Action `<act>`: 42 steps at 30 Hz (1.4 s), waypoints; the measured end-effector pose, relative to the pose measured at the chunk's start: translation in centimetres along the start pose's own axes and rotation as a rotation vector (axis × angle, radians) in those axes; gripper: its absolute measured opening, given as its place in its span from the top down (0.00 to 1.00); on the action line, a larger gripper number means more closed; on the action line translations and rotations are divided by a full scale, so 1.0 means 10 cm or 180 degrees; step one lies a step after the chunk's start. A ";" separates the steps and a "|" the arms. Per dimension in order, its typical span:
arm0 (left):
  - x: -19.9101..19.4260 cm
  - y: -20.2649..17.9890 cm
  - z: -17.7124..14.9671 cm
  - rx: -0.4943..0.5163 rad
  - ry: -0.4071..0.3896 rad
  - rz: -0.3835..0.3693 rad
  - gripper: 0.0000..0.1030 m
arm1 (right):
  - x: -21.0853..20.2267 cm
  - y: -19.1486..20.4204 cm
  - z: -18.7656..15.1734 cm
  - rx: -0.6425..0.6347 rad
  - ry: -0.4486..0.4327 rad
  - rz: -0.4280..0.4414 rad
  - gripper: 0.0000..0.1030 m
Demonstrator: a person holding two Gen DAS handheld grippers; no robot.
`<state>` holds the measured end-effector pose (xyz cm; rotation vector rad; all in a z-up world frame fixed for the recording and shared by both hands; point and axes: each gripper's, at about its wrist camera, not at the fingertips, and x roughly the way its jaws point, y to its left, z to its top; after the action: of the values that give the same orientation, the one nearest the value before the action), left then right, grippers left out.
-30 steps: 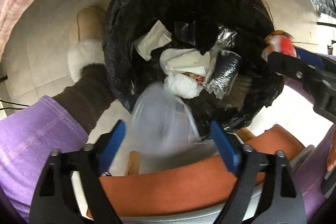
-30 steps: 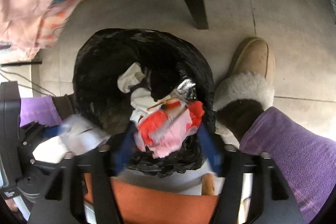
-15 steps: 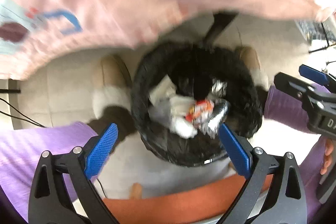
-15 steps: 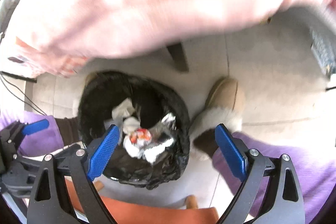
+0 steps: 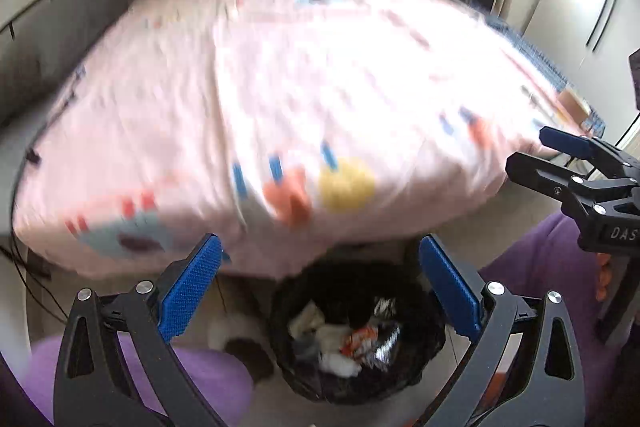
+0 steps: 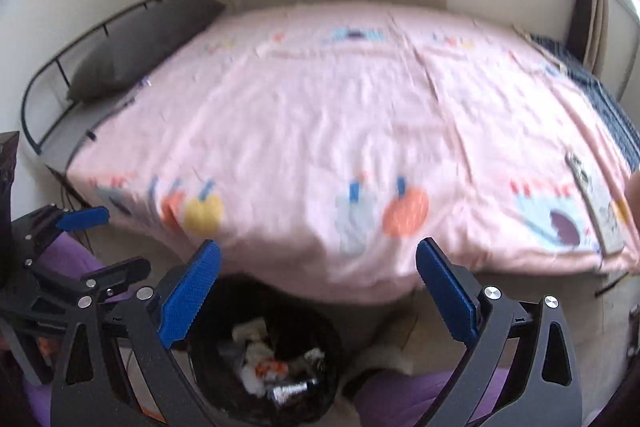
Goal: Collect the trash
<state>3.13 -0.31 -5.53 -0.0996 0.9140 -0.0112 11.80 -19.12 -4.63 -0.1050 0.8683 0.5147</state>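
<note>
Trash (image 5: pixel 352 345): crumpled white tissue, silver foil and a red-orange wrapper, piled in a round bin lined with a glossy black plastic bag (image 5: pixel 424 355), bottom centre of both views, on pale floor. A wide pink printed quilt (image 5: pixel 320 87) fills the upper frame and overhangs the bin's far rim. Grey pillow (image 6: pixel 140 43) upper left. Purple-clad legs flank the bin. Left gripper (image 5: pixel 320 291) and right gripper (image 6: pixel 318 293): jaws just opened wide, nothing between them.
</note>
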 end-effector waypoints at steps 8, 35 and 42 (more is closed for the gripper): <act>-0.61 0.05 0.37 0.0130 -0.0745 0.0068 0.06 | -0.40 0.01 0.39 -0.0197 -0.0659 0.0027 0.08; -0.82 0.03 0.29 0.0381 -0.1376 0.0019 0.06 | -0.61 0.13 0.42 -0.0592 -0.1248 0.0162 0.07; -0.81 0.02 0.30 0.0394 -0.1366 0.0033 0.06 | -0.60 0.13 0.42 -0.0590 -0.1230 0.0167 0.07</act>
<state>0.51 0.57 2.69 0.0187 0.4833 -0.0354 10.93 -19.07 2.74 -0.1467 0.4459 0.6392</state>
